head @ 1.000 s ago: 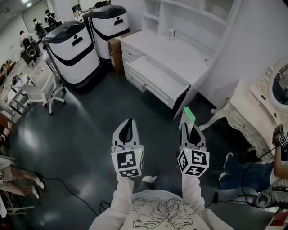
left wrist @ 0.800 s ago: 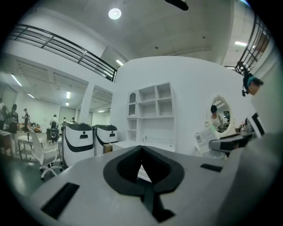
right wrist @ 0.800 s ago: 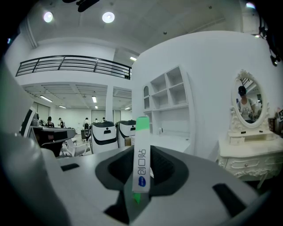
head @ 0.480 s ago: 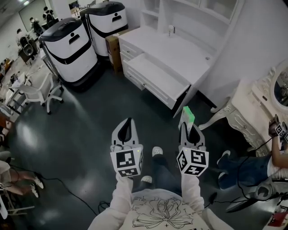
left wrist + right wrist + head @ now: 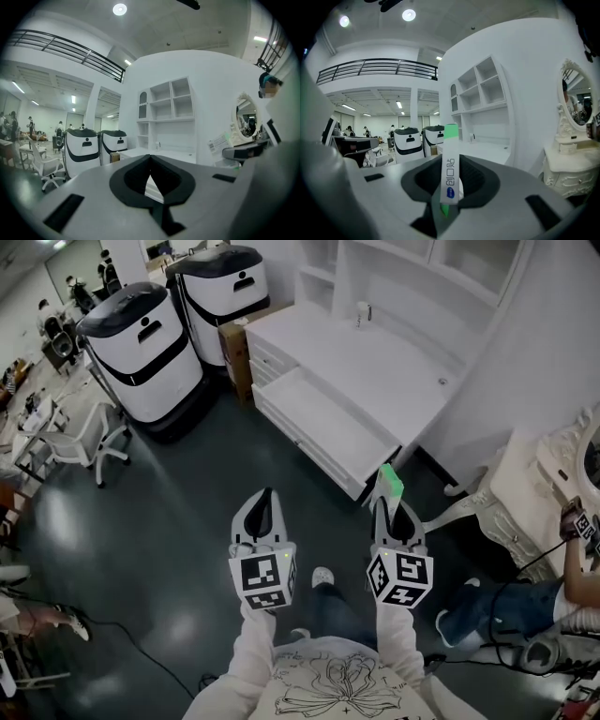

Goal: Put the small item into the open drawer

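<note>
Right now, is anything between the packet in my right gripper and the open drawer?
Nothing visible blocks it. The packet, clamped in the right gripper, sits just short of the open drawer in the head view, with only dark floor under the gap. The drawer's top is uncovered.

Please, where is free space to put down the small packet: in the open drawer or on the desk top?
The open drawer looks bare from its front panel back to the desk edge. The desk top is mostly free too; only a small bottle at the back and a tiny object by the right wall stand there.
</note>
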The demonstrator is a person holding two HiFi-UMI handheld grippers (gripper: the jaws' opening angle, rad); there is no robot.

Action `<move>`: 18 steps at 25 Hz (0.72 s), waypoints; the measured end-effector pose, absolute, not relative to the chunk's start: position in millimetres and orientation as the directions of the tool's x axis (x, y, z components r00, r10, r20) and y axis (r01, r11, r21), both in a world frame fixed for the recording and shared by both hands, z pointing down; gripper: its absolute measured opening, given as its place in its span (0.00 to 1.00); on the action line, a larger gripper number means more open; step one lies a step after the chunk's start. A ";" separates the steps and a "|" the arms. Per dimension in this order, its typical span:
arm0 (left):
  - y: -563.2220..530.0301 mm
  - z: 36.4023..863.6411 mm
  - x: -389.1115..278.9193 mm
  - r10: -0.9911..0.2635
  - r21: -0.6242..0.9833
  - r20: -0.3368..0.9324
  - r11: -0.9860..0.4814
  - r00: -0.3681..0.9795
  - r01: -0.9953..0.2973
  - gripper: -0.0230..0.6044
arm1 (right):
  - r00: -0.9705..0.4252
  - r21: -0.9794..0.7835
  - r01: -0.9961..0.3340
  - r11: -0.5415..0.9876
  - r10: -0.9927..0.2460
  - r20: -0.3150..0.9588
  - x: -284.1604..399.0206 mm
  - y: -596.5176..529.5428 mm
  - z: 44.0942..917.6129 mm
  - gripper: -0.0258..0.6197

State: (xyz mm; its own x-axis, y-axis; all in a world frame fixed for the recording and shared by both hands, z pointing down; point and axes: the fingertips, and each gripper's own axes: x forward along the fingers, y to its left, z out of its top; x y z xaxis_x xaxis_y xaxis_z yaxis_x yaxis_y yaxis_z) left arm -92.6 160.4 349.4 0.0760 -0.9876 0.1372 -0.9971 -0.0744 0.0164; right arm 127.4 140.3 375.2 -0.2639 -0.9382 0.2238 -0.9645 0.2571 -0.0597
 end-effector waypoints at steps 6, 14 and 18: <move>87.5 340.7 -72.0 -0.989 0.011 0.135 -0.061 0.062 -0.998 0.04 | -0.289 -0.070 -0.957 0.281 -0.931 0.221 145.3 60.6 369.5 0.18; 18.8 350.6 -64.1 -0.986 0.017 0.162 -0.031 0.033 -0.999 0.04 | -0.318 -0.079 -0.948 0.308 -0.917 0.243 150.3 -20.2 379.0 0.18; -7.7 361.3 -69.5 -0.982 0.015 0.189 -0.020 0.023 -1.000 0.04 | -0.327 -0.090 -0.945 0.314 -0.907 0.267 145.9 -46.9 390.9 0.18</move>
